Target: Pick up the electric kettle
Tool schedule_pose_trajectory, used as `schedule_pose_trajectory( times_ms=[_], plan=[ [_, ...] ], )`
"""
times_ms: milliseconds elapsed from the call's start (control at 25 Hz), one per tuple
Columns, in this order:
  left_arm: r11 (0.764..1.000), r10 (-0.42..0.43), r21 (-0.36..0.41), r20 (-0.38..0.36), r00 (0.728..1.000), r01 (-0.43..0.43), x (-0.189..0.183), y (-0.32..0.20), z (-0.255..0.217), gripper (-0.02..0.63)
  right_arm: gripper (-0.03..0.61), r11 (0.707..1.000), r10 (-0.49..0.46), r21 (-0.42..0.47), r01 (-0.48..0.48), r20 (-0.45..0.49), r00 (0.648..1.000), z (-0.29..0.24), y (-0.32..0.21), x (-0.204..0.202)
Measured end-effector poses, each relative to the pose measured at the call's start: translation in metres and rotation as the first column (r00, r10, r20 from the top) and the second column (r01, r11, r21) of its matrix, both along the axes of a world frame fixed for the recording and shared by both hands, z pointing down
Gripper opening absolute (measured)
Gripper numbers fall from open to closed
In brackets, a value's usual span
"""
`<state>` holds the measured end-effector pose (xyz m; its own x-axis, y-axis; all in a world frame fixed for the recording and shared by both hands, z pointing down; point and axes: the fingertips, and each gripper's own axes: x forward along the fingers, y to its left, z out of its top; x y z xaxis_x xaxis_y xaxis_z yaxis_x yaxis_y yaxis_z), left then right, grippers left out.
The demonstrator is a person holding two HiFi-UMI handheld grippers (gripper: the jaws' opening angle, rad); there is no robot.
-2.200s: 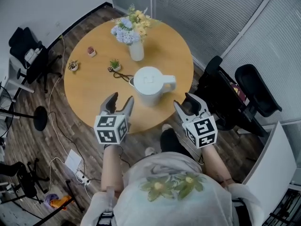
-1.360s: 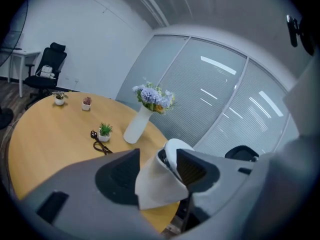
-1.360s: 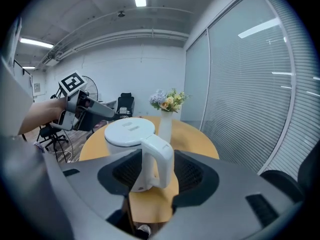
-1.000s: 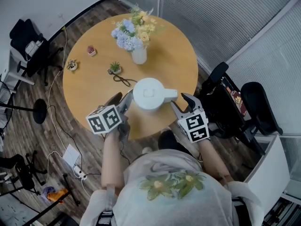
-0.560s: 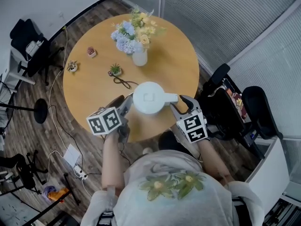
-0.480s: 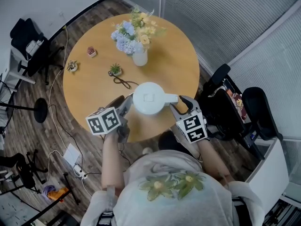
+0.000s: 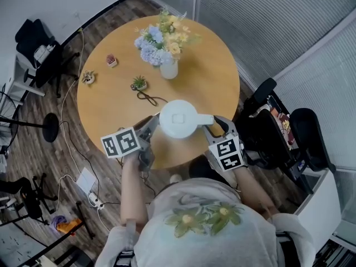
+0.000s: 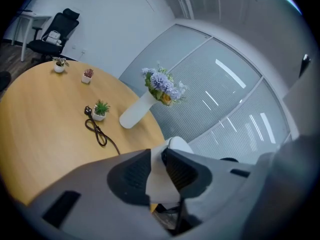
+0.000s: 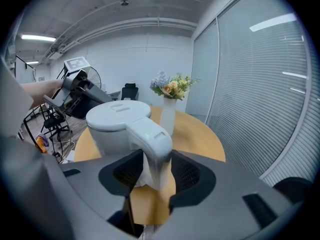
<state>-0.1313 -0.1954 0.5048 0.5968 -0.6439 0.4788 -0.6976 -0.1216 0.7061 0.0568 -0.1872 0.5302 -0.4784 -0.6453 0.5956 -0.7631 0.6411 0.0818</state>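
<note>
The white electric kettle [image 7: 179, 118] stands on the near edge of the round wooden table [image 7: 111, 99], handle pointing right. My left gripper [image 7: 150, 128] is at the kettle's left side. In the left gripper view its jaws are closing, and a white part of the kettle [image 8: 180, 145] fills the gap between the pads [image 8: 131, 175] of that gripper [image 8: 156, 169]. My right gripper [image 7: 218, 125] reaches in from the right. Seen from the right gripper [image 9: 152, 171], the kettle's [image 9: 117, 119] handle [image 9: 156, 141] stands between the jaws, which are closing, the pads close beside it.
A white vase of flowers [image 7: 168, 68] stands behind the kettle. A small potted plant [image 7: 139, 83] and a black cord [image 7: 151, 98] lie left of it, with two tiny pots [image 7: 112, 60] further left. Black office chairs [image 7: 267, 127] stand to the right of the table.
The left gripper's jaws have narrowed onto the kettle's left side. The right gripper has sunk a little, so the handle sits deeper between its jaws.
</note>
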Motion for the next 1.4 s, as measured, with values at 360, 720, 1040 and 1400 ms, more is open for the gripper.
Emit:
schedule_pose_trajectory(
  times_ms=[360,720,1040,1400],
  plan=[
    [1.0,0.001,-0.008,-0.04,0.999,-0.002,0.002,0.0,0.0,0.072,0.186,0.999,0.035,0.017,-0.035,0.029,0.999,0.003,-0.002,-0.001],
    [1.0,-0.026,0.006,-0.021,0.999,0.026,0.001,0.001,-0.001,0.066,0.184,0.999,0.041,0.023,-0.041,0.027,0.999,0.002,-0.004,-0.002],
    [0.998,-0.039,0.045,-0.016,0.999,0.039,0.002,0.004,-0.006,0.063,0.184,0.998,0.059,0.012,-0.06,0.047,0.997,0.0,-0.003,0.0],
    [0.996,-0.061,0.062,-0.019,0.998,0.062,0.003,0.001,-0.012,0.058,0.184,0.997,0.08,0.017,-0.081,0.058,0.995,-0.004,-0.004,0.003]
  ],
)
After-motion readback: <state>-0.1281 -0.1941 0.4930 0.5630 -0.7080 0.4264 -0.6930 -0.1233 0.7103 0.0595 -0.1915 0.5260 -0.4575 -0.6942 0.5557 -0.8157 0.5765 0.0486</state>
